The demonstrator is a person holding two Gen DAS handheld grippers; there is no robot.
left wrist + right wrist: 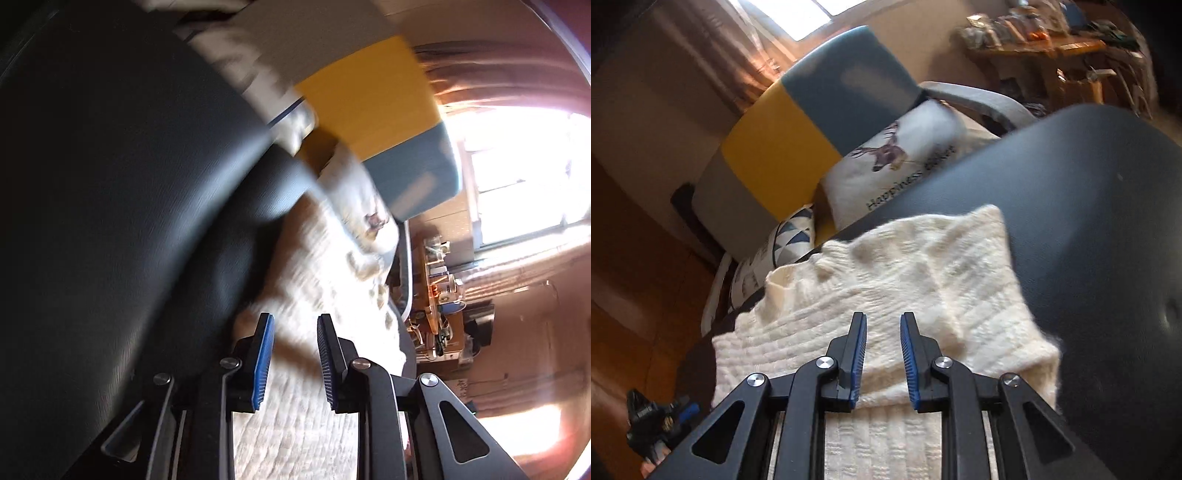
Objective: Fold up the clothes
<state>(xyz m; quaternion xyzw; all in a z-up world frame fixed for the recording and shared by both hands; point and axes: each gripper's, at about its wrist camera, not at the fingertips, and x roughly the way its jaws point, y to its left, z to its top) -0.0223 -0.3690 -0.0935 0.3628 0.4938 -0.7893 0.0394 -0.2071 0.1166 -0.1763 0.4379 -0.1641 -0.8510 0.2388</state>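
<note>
Nearest to me in the right wrist view, my right gripper hangs released, its blue-padded jaws parted with nothing between them, directly above a cream knitted sweater that lies partly folded on a black padded surface. A doubled layer sits just beyond and to the right of the fingertips, with a raised ribbed edge on the left. In the left wrist view, which is tilted and blurred by motion, my left gripper is likewise released, jaws apart and empty, with the same knit running beneath and ahead of it beside the dark surface. To do this fold well, I judge I should lower each gripper onto a single clean edge, close on all layers of that edge only, then lift and carry both sides evenly so the fabric lands flat without bunching; the loose knit looks soft and likely to sag. Farther off sit a white cushion printed with a deer, a yellow and blue chair back, then a cluttered wooden table and a bright window
</note>
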